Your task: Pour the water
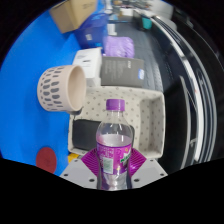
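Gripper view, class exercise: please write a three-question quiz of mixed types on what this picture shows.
1. True or false: the bottle has a purple cap.
2. Which thing lies on its side, beyond the fingers and to the bottle's left?
A. a beige cup
B. a red kettle
C. a glass jug
3. Fill in: the bottle stands between the gripper's two ____.

Key: 1 true; 2 A, the beige cup; 3 fingers.

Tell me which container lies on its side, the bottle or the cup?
The white cup lies sideways beyond the claw; the purple-capped bottle stands upright between its fingers.
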`<state>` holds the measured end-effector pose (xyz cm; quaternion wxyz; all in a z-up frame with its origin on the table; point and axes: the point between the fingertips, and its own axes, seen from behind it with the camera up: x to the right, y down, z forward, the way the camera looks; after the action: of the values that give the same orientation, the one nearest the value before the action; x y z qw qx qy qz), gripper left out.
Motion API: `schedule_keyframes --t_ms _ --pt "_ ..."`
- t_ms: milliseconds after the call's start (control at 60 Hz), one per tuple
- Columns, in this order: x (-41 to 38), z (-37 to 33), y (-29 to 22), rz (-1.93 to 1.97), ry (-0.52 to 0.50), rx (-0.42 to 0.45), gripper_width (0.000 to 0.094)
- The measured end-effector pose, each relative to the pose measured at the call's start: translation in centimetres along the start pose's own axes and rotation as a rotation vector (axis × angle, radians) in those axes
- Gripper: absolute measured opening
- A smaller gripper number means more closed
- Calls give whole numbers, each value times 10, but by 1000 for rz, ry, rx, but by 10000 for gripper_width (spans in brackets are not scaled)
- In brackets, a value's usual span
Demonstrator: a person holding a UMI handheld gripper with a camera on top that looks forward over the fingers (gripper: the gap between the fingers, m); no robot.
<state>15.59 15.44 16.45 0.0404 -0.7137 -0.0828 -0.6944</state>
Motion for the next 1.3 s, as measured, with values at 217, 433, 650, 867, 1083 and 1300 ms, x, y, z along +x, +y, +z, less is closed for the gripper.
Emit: schedule_keyframes --t_ms 217,433,650,867,1083,1300 --pt "6 14 -36 -428 31 51 348" --pt "4 17 -62 -618 63 88 349" --pt "9 13 -57 -504 68 78 351" --pt "33 -2 -27 72 25 46 351" --pt "58 -8 20 774 38 1 351" --pt "29 -4 59 1464 -61 -5 351"
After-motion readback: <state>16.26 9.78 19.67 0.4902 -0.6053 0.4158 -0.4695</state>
